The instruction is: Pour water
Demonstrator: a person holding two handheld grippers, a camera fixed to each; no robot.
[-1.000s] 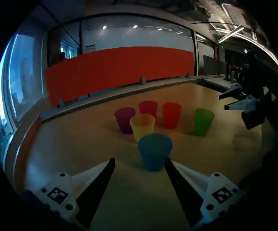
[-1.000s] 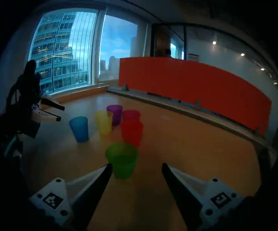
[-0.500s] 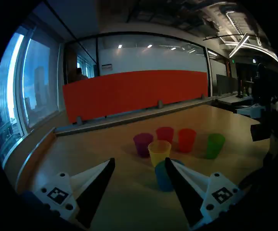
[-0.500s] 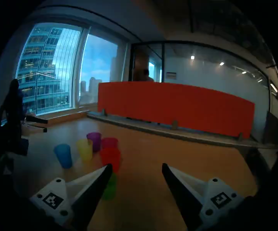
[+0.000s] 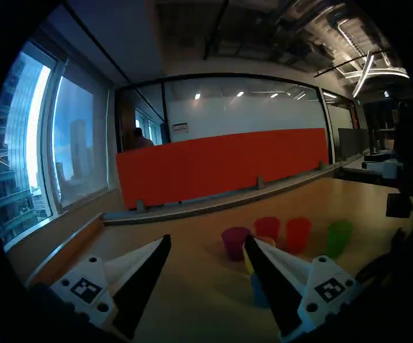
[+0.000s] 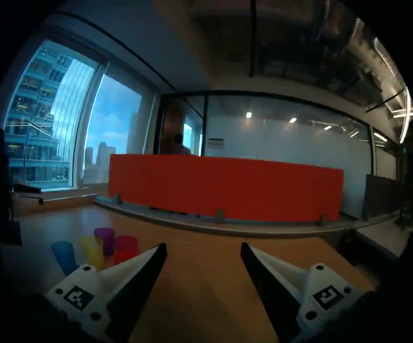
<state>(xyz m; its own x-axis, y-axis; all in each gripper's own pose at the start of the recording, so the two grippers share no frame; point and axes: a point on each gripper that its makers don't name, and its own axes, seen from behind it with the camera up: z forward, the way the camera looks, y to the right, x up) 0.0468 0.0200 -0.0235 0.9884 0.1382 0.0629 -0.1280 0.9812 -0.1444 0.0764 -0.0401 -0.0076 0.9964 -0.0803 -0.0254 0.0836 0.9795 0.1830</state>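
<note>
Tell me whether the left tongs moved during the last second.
Yes. The left tongs tilted upward: the long orange partition panel sits lower in view, and the blue plastic cup is now partly behind a finger.

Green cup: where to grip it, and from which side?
Grip the green cup across its side wall, just below the rim, jaws level. It stands upright at the end of the row and tapers toward the base, so a high hold is less likely to slip. Come from its free side, right in the left gripper view, away from the orange cup beside it.
</note>
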